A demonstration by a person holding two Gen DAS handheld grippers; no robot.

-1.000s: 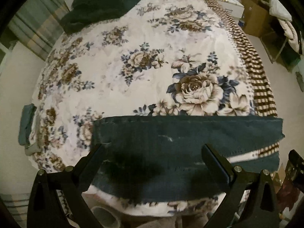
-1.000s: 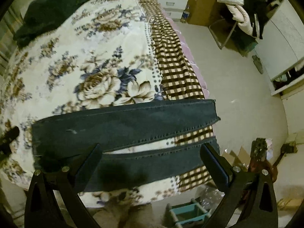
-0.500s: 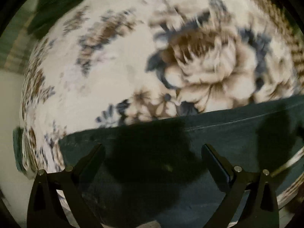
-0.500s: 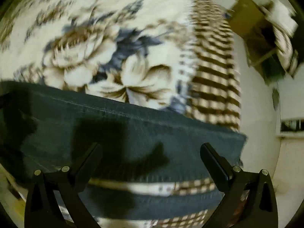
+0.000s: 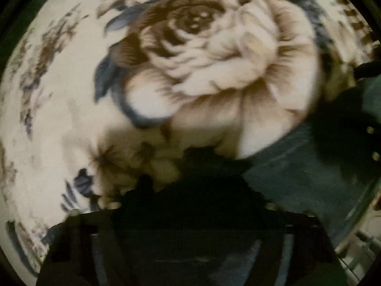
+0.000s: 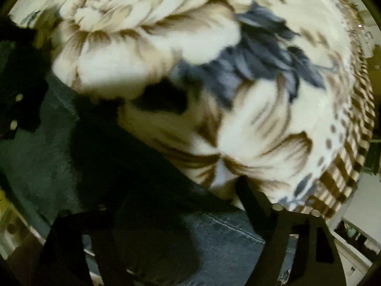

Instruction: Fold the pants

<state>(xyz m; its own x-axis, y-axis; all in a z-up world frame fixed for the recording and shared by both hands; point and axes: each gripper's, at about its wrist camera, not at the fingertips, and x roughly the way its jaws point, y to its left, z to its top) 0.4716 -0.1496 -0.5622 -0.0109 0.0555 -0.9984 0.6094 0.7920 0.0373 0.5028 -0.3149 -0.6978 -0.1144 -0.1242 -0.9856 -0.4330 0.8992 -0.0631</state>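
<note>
Left wrist view: the left gripper (image 5: pixel 190 202) points straight down at the bed, close over the edge of the pants (image 5: pixel 297 178). Dark denim fills the lower right, lying flat on the floral blanket (image 5: pixel 71 119), its big rose print just beyond. The jaws have just been closing in, and denim sits in shadow between them; the blur hides whether the pads press on it, so I cannot tell. At the right edge, the other gripper shows, dark, over the same cloth.

Right wrist view: the right gripper (image 6: pixel 171 214) is also low over the pants (image 6: pixel 226 238), whose leg runs across the bottom and left. Its jaws have just been narrowing, still apart, denim between them, no pinch visible.
</note>
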